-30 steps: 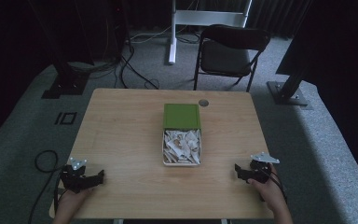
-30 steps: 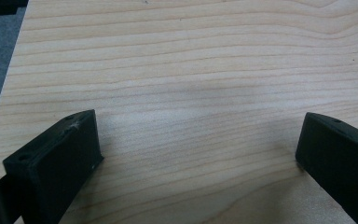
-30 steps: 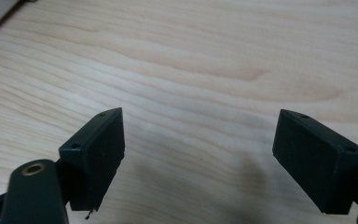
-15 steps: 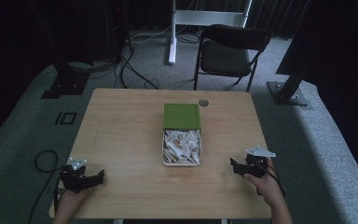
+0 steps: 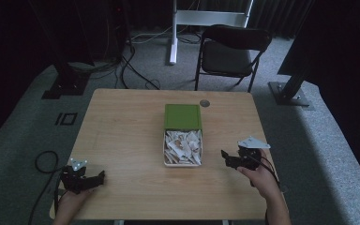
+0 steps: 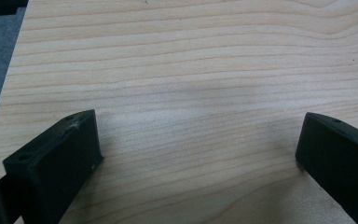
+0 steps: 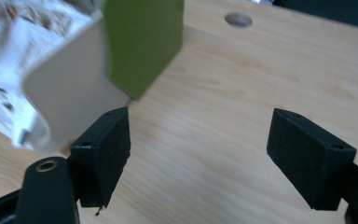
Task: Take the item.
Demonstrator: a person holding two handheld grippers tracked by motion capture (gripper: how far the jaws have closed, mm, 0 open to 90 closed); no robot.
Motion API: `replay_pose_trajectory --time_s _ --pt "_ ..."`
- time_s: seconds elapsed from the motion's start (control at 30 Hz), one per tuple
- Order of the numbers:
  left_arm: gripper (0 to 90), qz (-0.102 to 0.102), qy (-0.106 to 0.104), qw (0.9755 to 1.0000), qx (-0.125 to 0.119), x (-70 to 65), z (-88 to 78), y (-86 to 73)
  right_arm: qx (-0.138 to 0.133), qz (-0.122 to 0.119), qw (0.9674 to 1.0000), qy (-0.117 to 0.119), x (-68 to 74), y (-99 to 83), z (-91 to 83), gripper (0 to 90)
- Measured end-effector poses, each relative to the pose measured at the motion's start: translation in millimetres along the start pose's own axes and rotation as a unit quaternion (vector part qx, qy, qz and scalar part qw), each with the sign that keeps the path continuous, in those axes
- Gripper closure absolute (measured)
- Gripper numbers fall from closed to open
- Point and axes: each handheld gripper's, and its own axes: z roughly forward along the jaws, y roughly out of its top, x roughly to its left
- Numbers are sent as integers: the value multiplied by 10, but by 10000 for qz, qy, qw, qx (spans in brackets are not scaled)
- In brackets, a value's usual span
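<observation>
Since a second ago, the right gripper (image 5: 233,158) has slid leftward along the light wooden table (image 5: 122,131) toward the box, while the left gripper (image 5: 90,178) keeps its place by the near left corner. Both have their black jaws spread wide with nothing between them. Just beyond the right gripper's jaws sits the white rectangular box of pale paper scraps (image 5: 182,147), its green lid (image 5: 183,116) covering the far half. Farther back, a small round hole (image 5: 205,103) marks the tabletop, and a black folding chair (image 5: 232,51) stands behind.
</observation>
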Motion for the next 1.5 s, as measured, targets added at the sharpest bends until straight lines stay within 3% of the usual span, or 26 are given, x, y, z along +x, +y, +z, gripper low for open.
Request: replay_pose_trajectory --time_s 0.4,0.67,1.23,1.5 --pt "6 -2 0 10000 -1 0 0 0 -232 -125 9990 364 221 325 28 217" --pt "7 -3 -2 10000 -2 0 0 0 -324 -363 9970 610 418 510 84 222" --pt "7 8 1 10000 -6 1 1 0 -337 -785 9890 1208 908 683 308 256" --pt "7 -4 -1 10000 -8 0 1 0 -255 -1097 9847 1327 1115 706 436 375"
